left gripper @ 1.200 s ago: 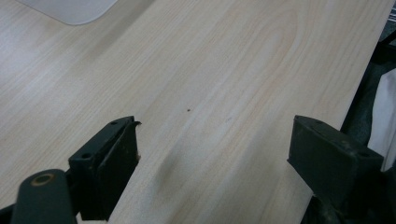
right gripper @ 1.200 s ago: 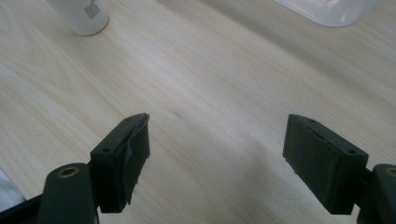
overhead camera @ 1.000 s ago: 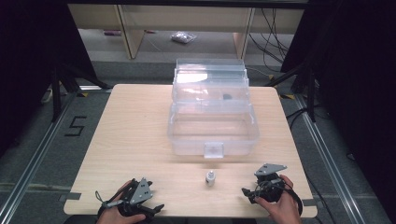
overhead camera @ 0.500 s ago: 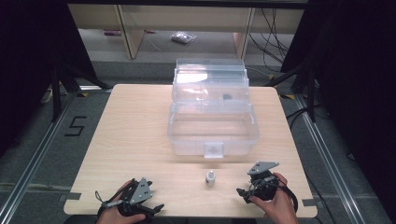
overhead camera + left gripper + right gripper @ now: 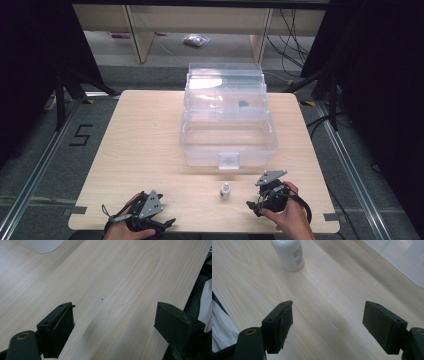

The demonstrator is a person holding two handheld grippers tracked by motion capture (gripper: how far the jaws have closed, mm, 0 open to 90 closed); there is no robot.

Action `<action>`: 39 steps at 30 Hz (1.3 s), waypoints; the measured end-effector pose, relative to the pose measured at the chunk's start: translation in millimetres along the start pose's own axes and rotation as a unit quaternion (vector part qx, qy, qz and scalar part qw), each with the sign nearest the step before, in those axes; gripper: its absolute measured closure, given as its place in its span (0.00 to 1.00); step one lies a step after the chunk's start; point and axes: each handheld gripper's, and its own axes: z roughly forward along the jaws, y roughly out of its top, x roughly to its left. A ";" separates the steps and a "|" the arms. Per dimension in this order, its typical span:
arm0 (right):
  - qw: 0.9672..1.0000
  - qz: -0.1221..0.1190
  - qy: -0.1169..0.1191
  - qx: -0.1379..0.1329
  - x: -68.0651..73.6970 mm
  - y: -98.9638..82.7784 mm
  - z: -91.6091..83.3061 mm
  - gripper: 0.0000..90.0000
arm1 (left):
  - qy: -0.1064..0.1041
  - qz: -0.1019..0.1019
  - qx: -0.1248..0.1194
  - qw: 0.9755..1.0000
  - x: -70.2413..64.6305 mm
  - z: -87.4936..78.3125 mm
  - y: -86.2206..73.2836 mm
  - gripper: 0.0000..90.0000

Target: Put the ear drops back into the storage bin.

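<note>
A small white bottle [image 5: 225, 191] stands upright on the wooden table [image 5: 145, 150], near its front edge. The right gripper view has the same bottle [image 5: 289, 255] at the top left, ahead of the open jaws. My right gripper [image 5: 255, 205] is open, low over the table just right of the bottle, held by a hand. My left gripper [image 5: 167, 223] rests at the front left edge, open, with bare wood between its jaws. A clear plastic box [image 5: 227, 135] with its lid [image 5: 224, 85] raised stands mid-table behind the bottle.
The clear box has a front latch [image 5: 229, 160] facing the bottle. A corner of the box [image 5: 40, 245] shows at the top of the left gripper view. Beyond the table are shelf legs, cables and a small bag [image 5: 195, 40] on the floor.
My right gripper has moved left along the front edge toward the bottle. The left gripper and the bottle have stayed put.
</note>
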 end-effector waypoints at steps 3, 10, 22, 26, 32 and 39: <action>1.000 0.008 0.008 0.003 3.6 4.2 1.7 0.28 | 0.000 0.005 0.004 1.000 1.4 0.1 0.0 0.17; 0.999 -0.036 0.018 0.007 12.6 21.2 9.2 0.28 | -0.004 -0.001 0.001 1.000 0.7 0.5 -0.5 0.17; 0.996 -0.081 0.029 0.034 27.8 49.7 23.5 0.30 | -0.001 -0.002 0.004 1.000 1.4 0.1 -0.3 0.17; 0.994 -0.098 0.035 0.038 30.1 56.0 28.0 0.33 | -0.003 0.001 0.004 1.000 0.6 0.3 0.1 0.17; 0.992 -0.110 0.036 0.045 33.6 65.0 35.9 0.35 | -0.002 0.002 0.000 1.000 1.3 0.0 0.0 0.17; 0.990 -0.126 0.033 0.054 33.4 72.2 42.8 0.40 | -0.001 0.002 0.004 1.000 1.3 -0.1 0.2 0.17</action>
